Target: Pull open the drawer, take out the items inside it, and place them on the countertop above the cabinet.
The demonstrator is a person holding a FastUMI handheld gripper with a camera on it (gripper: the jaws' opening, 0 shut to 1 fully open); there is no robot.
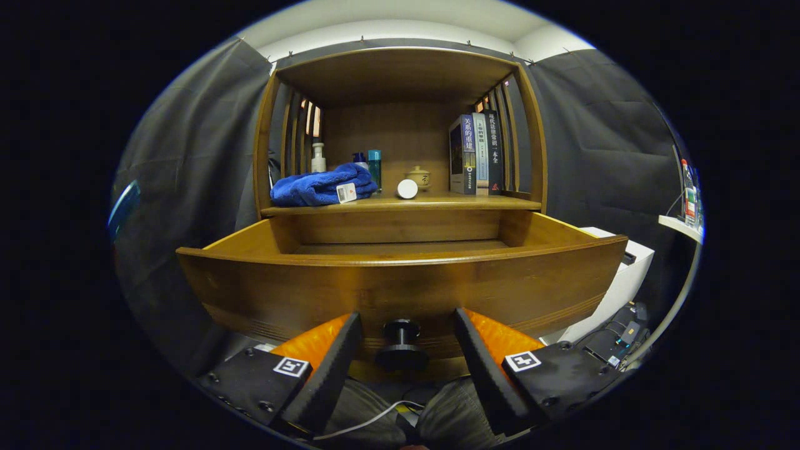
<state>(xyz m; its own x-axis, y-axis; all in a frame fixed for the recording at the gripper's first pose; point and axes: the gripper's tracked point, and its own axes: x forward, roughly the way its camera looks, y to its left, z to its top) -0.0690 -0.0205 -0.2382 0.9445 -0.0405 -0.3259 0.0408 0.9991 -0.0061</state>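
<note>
While the drawer stood pulled out, the claw gaped open astride its knob, gripping nothing.

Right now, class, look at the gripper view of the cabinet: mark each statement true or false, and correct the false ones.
1. The drawer is pulled open. True.
2. The fingers are clamped on the drawer knob. False: the gripper is open, the knob standing in the gap between the fingers, untouched.
3. A blue towel lies on the countertop. True.
4. The books lie flat in a stack. False: they stand upright, side by side.
5. The white bottle stands behind the towel. True.
</note>
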